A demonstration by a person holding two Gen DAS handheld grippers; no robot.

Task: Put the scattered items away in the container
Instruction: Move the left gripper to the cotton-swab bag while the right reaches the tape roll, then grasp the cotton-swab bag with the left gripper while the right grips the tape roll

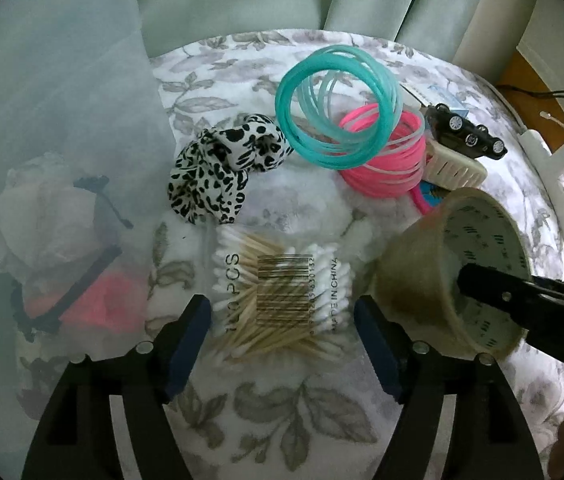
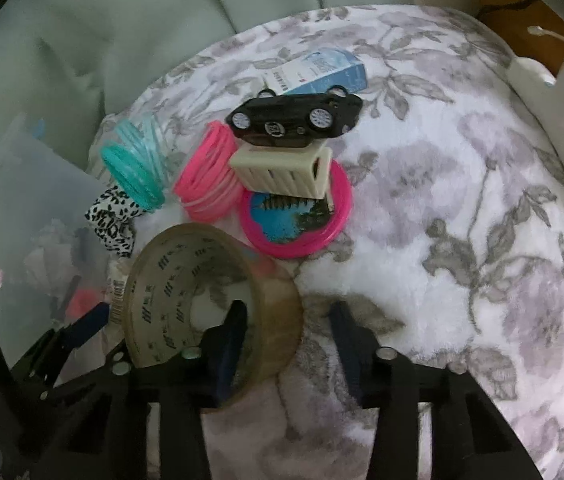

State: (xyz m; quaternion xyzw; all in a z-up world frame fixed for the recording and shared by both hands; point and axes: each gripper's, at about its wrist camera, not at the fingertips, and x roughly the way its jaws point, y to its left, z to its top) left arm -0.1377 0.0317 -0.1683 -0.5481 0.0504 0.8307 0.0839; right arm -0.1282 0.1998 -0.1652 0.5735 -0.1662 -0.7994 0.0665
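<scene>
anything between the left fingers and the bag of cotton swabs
Nothing visible. The open left gripper straddles the clear bag of wooden cotton swabs, one finger on each side. The brown tape roll sits just beside its right finger, not between.

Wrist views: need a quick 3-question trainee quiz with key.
1. True or false: the pink bangles are already in the container.
2. What lies between the open fingers of the left gripper? A) cotton swab pack B) scrunchie C) teal bangles
3. How do the fingers of the right gripper stand around the tape roll?

Key:
1. False: they lie on the floral cloth.
2. A
3. One finger is inside the roll's hole and the other outside, with the roll's wall between them.
</scene>
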